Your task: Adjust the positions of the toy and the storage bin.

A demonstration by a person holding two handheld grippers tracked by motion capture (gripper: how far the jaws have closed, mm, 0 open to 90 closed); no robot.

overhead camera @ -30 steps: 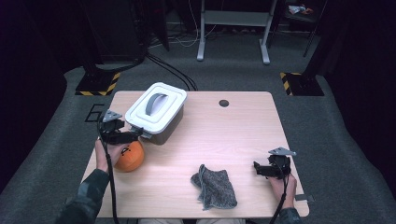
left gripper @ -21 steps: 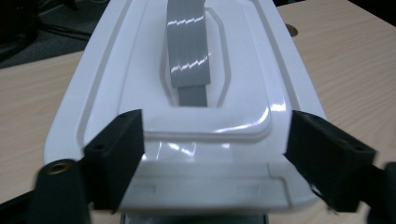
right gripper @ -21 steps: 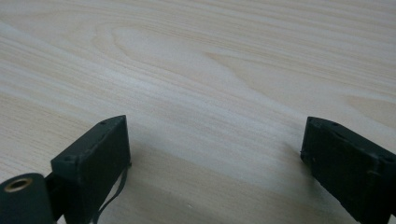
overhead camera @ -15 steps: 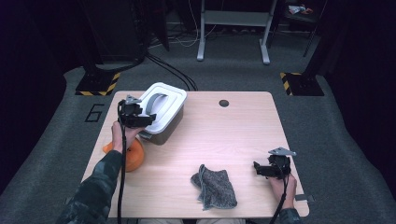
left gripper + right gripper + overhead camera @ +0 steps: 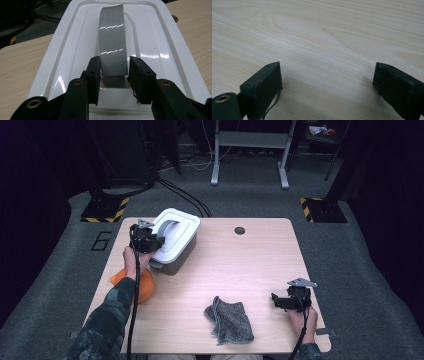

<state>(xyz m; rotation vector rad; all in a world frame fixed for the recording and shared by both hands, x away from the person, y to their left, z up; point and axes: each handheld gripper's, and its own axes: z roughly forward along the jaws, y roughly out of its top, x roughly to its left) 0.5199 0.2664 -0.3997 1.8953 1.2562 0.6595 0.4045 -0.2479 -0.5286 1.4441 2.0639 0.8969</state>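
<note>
The left gripper (image 5: 113, 72) is closing its jaws around the grey handle (image 5: 111, 40) on the white lid (image 5: 176, 226) of the box (image 5: 172, 257), which is sitting at the table's (image 5: 260, 265) back left. The pads are just touching the handle's sides (the right one may not be pressing yet). If the grip is staying loose, the handle could be slipping out, and the lid could be dropping or tipping. Pulling crooked could drag the box into the orange ball (image 5: 142, 287) nearby. The right gripper (image 5: 325, 82) is resting wide open, holding nothing, beside the cloth (image 5: 230, 319).
</note>
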